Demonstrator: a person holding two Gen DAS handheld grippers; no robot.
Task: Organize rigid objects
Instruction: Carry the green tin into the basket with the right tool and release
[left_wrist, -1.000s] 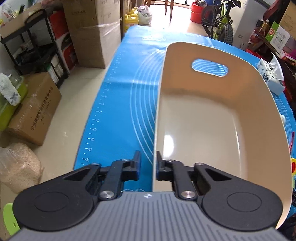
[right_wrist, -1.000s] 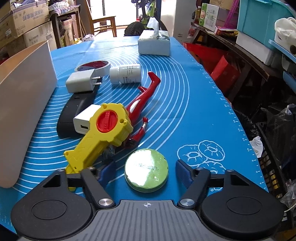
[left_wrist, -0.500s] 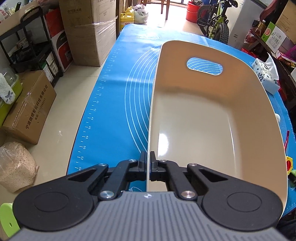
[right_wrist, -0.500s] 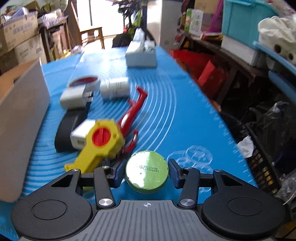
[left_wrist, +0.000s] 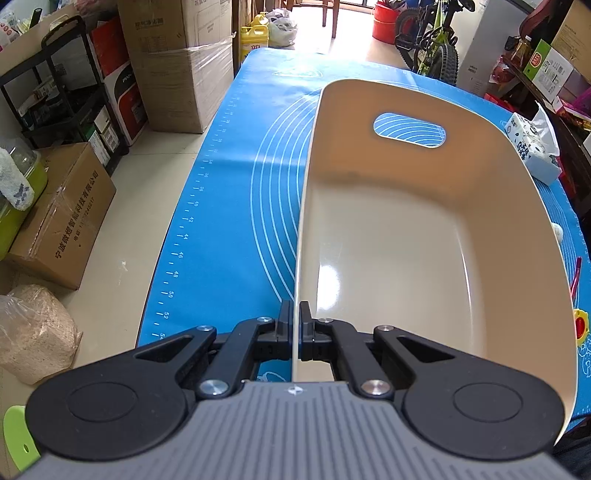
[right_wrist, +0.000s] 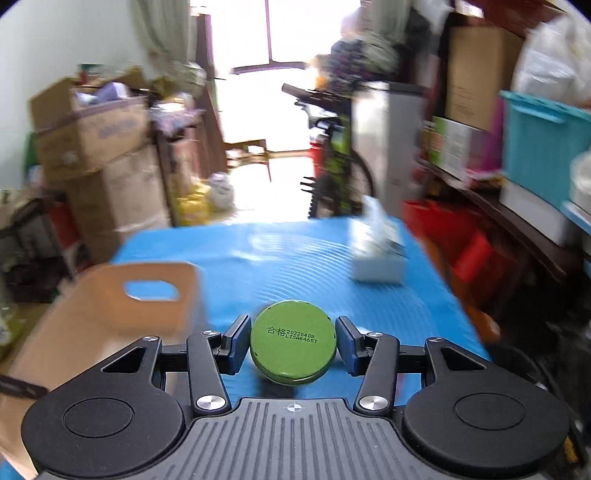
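Observation:
My left gripper (left_wrist: 294, 321) is shut on the near left rim of a beige plastic basket (left_wrist: 399, 236), which stands empty on the blue mat (left_wrist: 236, 206). My right gripper (right_wrist: 291, 341) is shut on a round green tin (right_wrist: 293, 342) and holds it lifted above the mat, its flat face with printed text toward the camera. The basket (right_wrist: 110, 306) also shows in the right wrist view, low at the left of the tin. The other small objects on the mat are out of the right wrist view, which is blurred.
A tissue pack (left_wrist: 532, 147) lies at the mat's right edge and also shows in the right wrist view (right_wrist: 376, 251). A yellow-red toy (left_wrist: 580, 326) peeks out past the basket's right wall. Cardboard boxes (left_wrist: 177, 62), a shelf and a bicycle (left_wrist: 432, 40) surround the table.
My left gripper closed onto the basket rim. My right gripper closed on the green tin and lifted it off the mat, tilting the view up toward the room.

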